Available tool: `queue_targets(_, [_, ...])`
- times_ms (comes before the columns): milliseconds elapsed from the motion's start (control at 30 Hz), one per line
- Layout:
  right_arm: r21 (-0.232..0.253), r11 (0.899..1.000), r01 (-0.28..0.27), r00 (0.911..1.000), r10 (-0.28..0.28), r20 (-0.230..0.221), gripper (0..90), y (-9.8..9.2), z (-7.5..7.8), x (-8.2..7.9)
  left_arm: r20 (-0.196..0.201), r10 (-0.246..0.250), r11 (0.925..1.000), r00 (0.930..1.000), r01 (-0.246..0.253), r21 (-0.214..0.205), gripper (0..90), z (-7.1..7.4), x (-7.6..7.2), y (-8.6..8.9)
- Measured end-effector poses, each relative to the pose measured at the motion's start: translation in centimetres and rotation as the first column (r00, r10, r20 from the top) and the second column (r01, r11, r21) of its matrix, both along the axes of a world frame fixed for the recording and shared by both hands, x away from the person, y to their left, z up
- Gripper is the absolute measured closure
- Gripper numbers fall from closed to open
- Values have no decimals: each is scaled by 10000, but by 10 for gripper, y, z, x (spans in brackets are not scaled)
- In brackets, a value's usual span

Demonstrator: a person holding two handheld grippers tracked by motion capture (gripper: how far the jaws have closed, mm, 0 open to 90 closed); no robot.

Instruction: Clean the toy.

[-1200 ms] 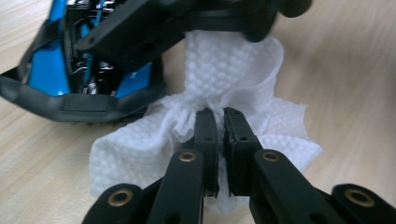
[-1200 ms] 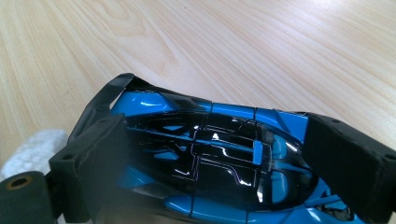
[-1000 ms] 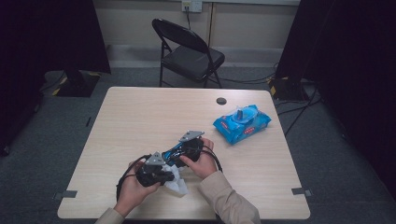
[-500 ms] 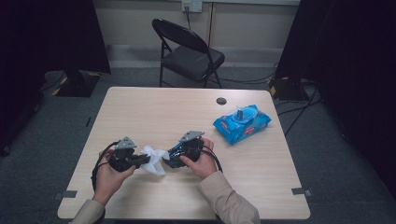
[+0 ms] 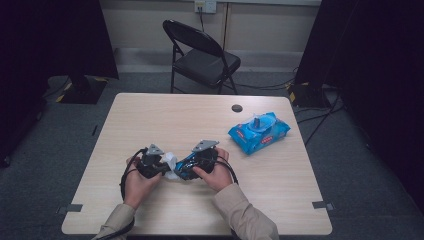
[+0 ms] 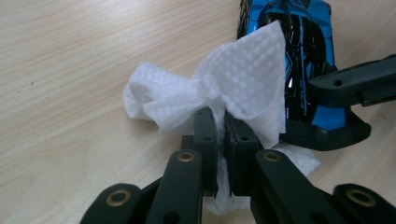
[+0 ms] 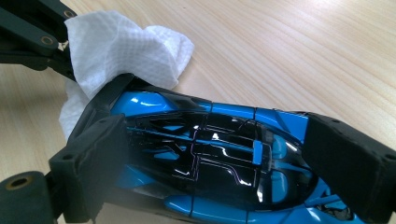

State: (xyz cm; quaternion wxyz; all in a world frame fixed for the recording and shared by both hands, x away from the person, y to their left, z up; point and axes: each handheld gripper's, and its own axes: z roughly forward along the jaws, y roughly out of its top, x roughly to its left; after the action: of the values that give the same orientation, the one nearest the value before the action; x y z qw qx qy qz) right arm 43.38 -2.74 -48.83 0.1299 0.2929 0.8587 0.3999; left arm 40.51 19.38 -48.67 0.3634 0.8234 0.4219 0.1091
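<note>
Wipe cloth, white and bunched, sits pinched between the left gripper's jaws, which are closed tight on its gathered middle so that it fans out beyond the tips. In the left gripper view its right-hand flap lies over the near end of the blue toy car, at the upper right of that frame. The right gripper clamps the car across its width, one pad on each flank; the car's long axis runs away from the left jaws, toward the upper right. In the high view both grippers meet at the lower centre of the tabletop, the left gripper's tips just beside the car. A blue wipes pack lies well apart, to the right of centre.
</note>
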Motion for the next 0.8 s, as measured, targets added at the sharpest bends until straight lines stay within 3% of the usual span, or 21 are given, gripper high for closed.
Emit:
queue_targets(100, [-42, 10000, -21, 10000, 20, -20, 70, 1, 0, 0, -170, -72, 9999, 9998, 70, -137, 847, -5, 0, 1])
queue_targets(167, [-55, 10000, -32, 10000, 32, -30, 70, 1, 1, 0, -36, -208, 9997, 9998, 208, -87, 845, -7, -3, -2])
queue_targets(333, [-75, 10000, -22, 10000, 22, -42, 70, 1, 1, 1, 15, -331, 9994, 9995, 331, 40, 845, -7, -4, -3])
queue_targets(800, [-47, 10000, -30, 10000, 29, -41, 70, 1, 1, 0, -263, -732, 9973, 9970, 729, -121, 850, -6, -18, -6])
